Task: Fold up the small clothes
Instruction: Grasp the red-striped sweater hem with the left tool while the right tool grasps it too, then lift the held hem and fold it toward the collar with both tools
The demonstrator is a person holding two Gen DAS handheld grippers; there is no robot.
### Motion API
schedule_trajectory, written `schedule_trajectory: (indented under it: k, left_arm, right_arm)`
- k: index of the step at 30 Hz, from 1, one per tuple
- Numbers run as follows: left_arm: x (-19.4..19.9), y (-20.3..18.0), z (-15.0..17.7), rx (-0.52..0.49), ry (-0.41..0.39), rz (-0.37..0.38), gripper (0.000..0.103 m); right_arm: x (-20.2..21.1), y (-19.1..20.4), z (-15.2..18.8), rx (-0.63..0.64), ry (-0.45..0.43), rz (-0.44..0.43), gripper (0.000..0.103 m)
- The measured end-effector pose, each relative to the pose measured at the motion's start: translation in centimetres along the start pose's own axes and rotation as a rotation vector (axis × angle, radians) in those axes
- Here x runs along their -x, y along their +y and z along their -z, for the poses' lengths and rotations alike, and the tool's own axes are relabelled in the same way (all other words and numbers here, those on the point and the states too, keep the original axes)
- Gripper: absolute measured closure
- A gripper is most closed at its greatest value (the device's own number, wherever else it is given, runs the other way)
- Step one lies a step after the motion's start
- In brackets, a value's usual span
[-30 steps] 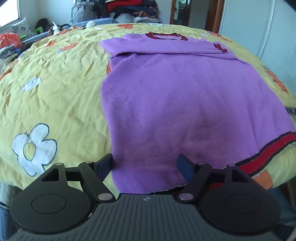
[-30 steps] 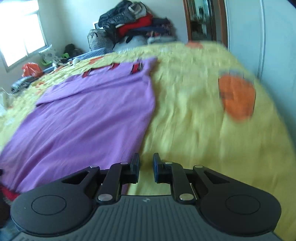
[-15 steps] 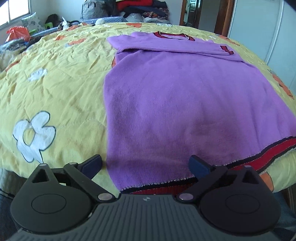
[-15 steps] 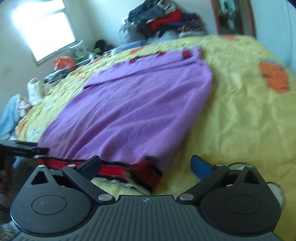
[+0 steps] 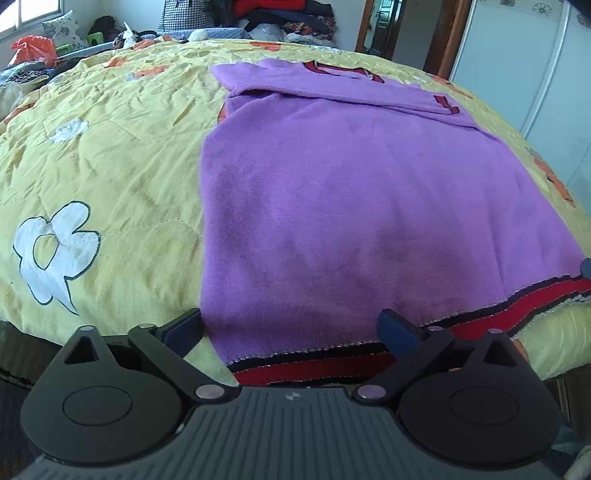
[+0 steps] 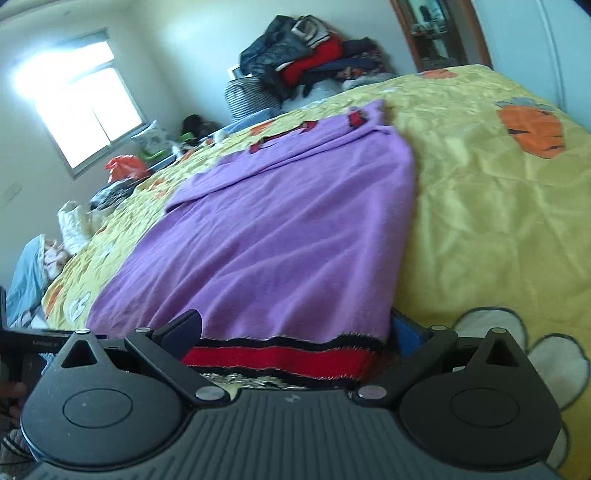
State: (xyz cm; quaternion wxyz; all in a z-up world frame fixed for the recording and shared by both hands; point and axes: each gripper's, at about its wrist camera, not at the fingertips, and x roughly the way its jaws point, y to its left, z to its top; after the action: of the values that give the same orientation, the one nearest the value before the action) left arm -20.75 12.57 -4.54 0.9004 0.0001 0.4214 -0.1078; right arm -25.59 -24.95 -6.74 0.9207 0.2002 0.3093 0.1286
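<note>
— Where does the sweater [image 5: 354,192] lie?

— Flat on the bedspread [image 5: 110,155], its hem at the near edge of the bedspread, its collar end toward the far side.

— And behind it?

— A heap of clothes [image 6: 306,55] beyond the bedspread's far edge, with a window [image 6: 81,110] to the left of that heap and a doorway [image 5: 391,29] to its right.

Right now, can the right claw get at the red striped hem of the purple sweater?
Probably yes: the right claw stands open, with the hem between its fingers and nothing in between.
</note>
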Motion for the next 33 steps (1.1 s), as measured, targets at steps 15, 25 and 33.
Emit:
schedule_trajectory:
  k: [15, 25, 33]
  left_arm:
    - [2.0, 2.9, 2.4, 0.067, -0.1, 0.187, 0.086]
    - [1.4, 4.8, 3.1, 0.102, -0.087, 0.265, 0.093]
    - [1.2, 6.0, 3.7, 0.153, -0.095, 0.36, 0.097]
  right_arm:
    - [1.0, -0.5, 1.2, 0.102, -0.056, 0.095, 0.0]
    - [1.9, -1.7, 1.3, 0.011, -0.067, -0.002, 0.011]
    - [2.1, -2.0, 2.6, 0.031, -0.11, 0.05, 0.094]
